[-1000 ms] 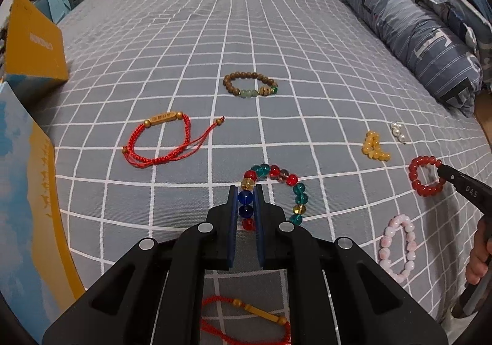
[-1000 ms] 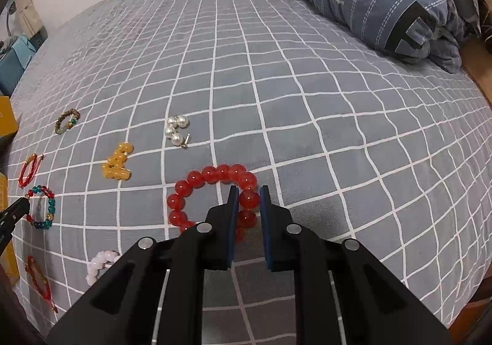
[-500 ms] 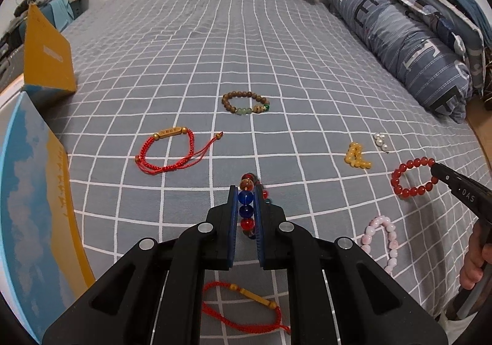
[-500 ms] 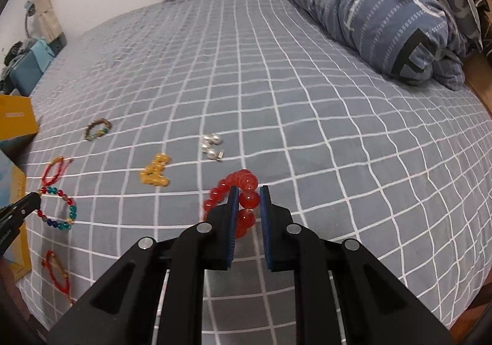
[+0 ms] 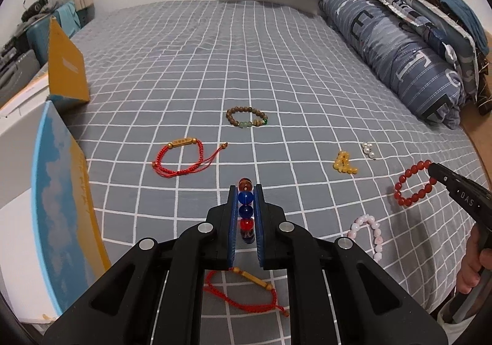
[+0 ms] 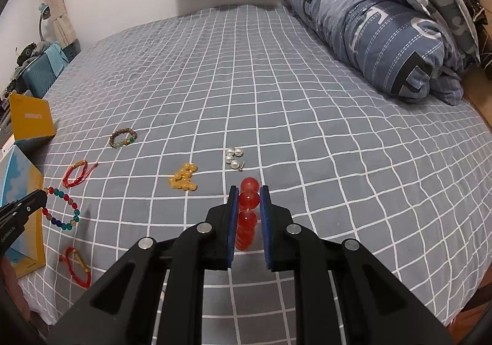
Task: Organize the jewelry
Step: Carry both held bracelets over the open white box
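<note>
My left gripper [image 5: 245, 191] is shut on the multicoloured glass-bead bracelet [image 5: 246, 203] and holds it hanging above the grey checked bedspread [image 5: 246, 52]; the bracelet also shows in the right wrist view [image 6: 63, 209]. My right gripper [image 6: 249, 191] is shut on the red bead bracelet [image 6: 247, 209], lifted off the bed; it shows in the left wrist view too [image 5: 413, 188]. On the bed lie a brown wooden bracelet [image 5: 246, 118], a red cord bracelet [image 5: 184, 157], a second red cord bracelet [image 5: 243, 289], yellow beads [image 5: 344, 162], pearl earrings [image 5: 368, 149] and a pink bracelet [image 5: 369, 232].
An open yellow and blue box [image 5: 58, 215] stands at the left edge of the bed, a yellow box lid [image 5: 66, 68] behind it. A rolled blue quilt [image 5: 399, 52] lies along the right side. The bed's near edge is just below the grippers.
Both grippers have risen from the bed, each lifting its bracelet clear of the cover. The bracelets now hang edge-on between the fingers.
</note>
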Motion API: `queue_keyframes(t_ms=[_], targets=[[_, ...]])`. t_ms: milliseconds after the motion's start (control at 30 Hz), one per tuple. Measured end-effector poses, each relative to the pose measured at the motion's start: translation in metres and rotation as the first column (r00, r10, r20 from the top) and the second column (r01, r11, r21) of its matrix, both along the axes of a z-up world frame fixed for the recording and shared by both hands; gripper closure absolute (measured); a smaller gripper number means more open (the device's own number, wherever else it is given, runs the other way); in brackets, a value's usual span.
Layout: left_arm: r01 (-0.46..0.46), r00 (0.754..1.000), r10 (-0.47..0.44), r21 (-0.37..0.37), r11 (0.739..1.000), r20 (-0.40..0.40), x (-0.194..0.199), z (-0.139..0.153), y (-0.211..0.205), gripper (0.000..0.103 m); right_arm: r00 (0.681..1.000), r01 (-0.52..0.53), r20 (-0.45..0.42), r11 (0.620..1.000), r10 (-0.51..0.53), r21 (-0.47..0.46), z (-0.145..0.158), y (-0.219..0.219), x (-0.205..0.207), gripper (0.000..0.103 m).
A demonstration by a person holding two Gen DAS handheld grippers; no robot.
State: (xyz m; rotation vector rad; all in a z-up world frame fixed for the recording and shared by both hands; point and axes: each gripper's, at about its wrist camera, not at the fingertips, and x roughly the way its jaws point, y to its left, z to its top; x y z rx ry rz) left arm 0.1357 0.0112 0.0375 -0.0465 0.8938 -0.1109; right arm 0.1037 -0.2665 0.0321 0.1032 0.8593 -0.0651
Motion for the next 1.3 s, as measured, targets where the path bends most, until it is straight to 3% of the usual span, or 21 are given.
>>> queue_keyframes(t_ms=[800,1300], targets=[[-0.035,0.996,0.033,0.021,0.999,0.082,-0.047,0.052,0.026,0.093,0.997,-0.036,0.068,0.999,0.038,-0.037,0.055,0.035,-0.042,0.090],[-0.107,0.985,0.103,0.026,0.994,0.138,-0.086,0.083,0.076,0.093,0.983,-0.127,0.125,0.990,0.134,-0.057,0.094,0.107,-0.061,0.090]])
